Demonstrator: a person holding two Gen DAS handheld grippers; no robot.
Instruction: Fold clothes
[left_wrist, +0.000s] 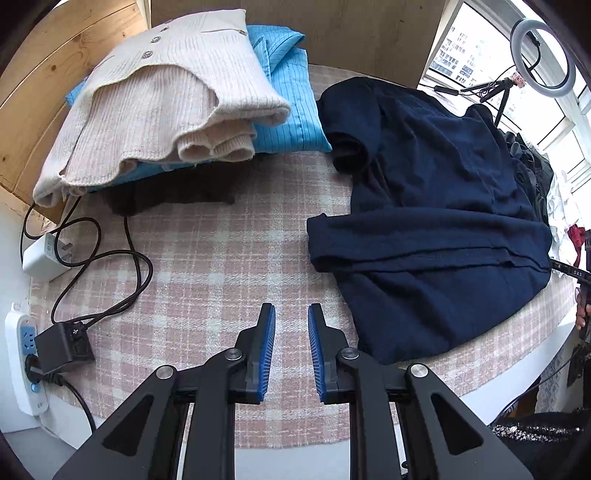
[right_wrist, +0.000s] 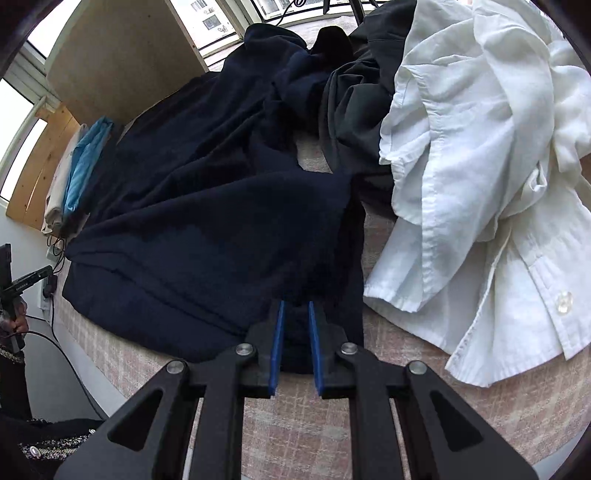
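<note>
Now mid-fold, the right hand-held gripper (right_wrist: 294, 317) pinches the dark navy knit garment's (right_wrist: 207, 206) near hem, the left hand-held gripper (left_wrist: 291, 321) hovering spread and empty; next likely carrying that hem across.

A home room set up for recording: a table under a pink plaid cloth (left_wrist: 207, 266), folded and loose clothes on it, a window (left_wrist: 465, 48) facing apartment blocks at the far right, a ring light (left_wrist: 543, 59), a power strip (left_wrist: 22, 354) near left.
</note>
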